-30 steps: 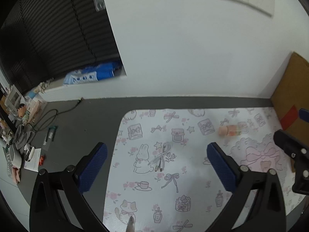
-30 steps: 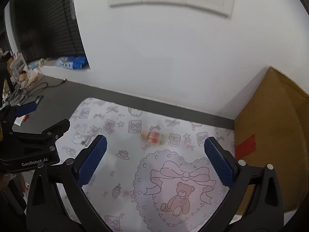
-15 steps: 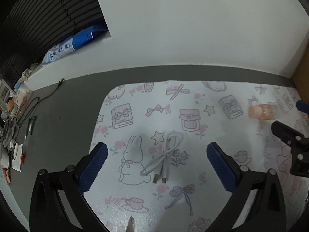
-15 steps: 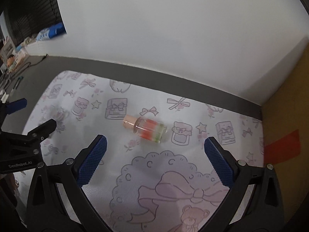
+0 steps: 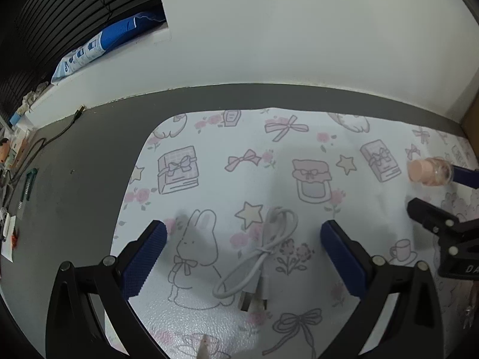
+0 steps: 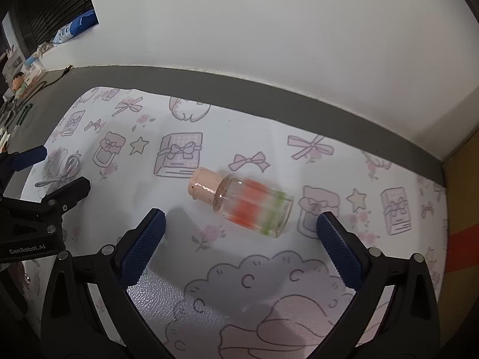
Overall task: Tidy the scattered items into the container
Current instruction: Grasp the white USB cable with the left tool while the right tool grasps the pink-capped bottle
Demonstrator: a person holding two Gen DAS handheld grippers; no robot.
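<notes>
A coiled white USB cable [image 5: 260, 257] lies on the patterned mat, between the fingers of my open left gripper [image 5: 242, 233], which hovers just above it. A small glass bottle [image 6: 248, 205] with a pink cap and red and green contents lies on its side, just ahead of my open right gripper [image 6: 239, 224]. The bottle also shows at the right edge of the left wrist view [image 5: 429, 171]. The cable shows small at the left of the right wrist view [image 6: 61, 173]. A cardboard box [image 6: 462, 209] stands at the mat's right.
The white mat [image 5: 239, 161] with pink cartoon prints lies on a grey table against a white wall [image 5: 299, 30]. Cables and small clutter [image 5: 18, 164] sit at the table's far left. A blue packet [image 5: 98, 45] lies on the window sill.
Both grippers have moved down and forward toward the mat. The cable now lies between the left fingers and the bottle sits close before the right fingers. Both stay open.
</notes>
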